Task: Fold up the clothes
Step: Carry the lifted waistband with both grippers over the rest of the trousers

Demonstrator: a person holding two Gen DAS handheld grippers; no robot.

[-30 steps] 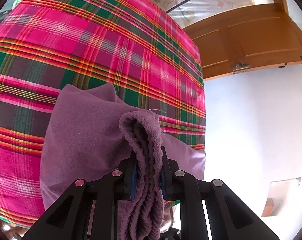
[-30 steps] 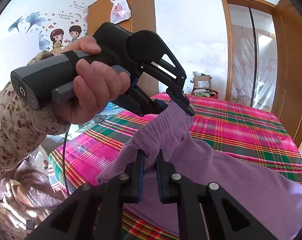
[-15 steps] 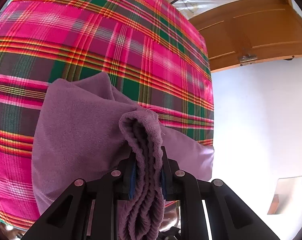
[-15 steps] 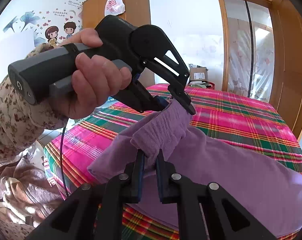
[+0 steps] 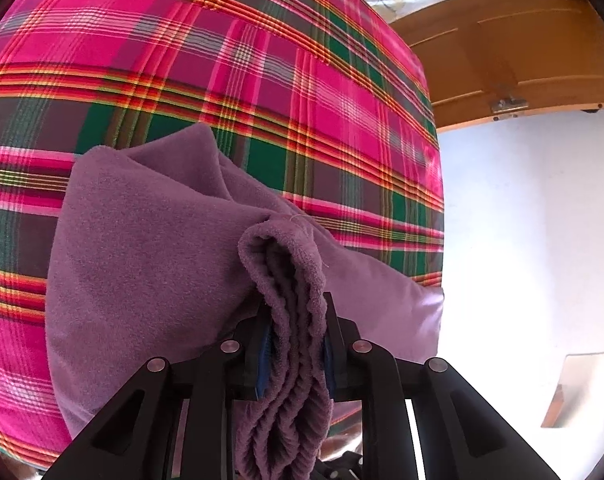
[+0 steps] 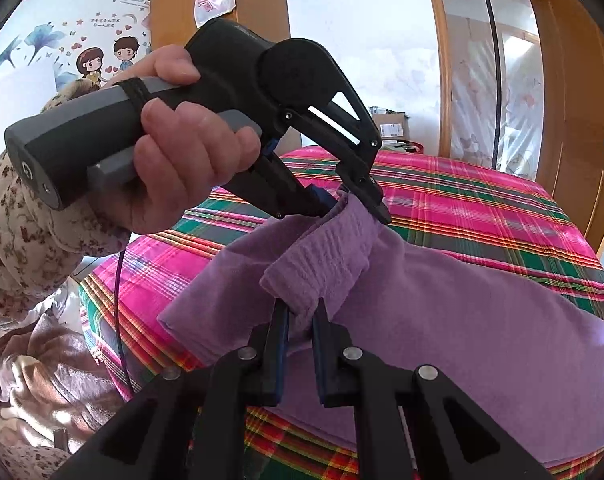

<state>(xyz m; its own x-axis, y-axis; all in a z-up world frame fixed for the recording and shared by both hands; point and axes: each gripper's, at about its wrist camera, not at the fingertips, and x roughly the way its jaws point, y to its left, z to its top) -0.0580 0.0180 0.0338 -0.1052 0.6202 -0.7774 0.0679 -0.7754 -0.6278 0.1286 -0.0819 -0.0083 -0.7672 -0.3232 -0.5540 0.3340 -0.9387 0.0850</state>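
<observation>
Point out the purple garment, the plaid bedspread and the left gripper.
purple garment (image 6: 462, 320): right wrist view, its spread body.
plaid bedspread (image 5: 222, 60): left wrist view, bare pink area.
left gripper (image 6: 356, 200): right wrist view, between fingertips.

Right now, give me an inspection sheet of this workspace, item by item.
Surface: bed with pink and green plaid cover.
Job's things: purple garment, ribbed band lifted, the rest draped on the bed.
Clutter: brown blanket heaped beside the bed; cardboard box beyond it.
Grippers: left gripper shut on the garment's band, in a hand with a floral sleeve; right gripper shut on the same band, nearer the camera.
Cables: dark cable hanging below the left handle.
Surroundings: wooden door, wardrobe with a plastic bag, cartoon wall stickers.
</observation>
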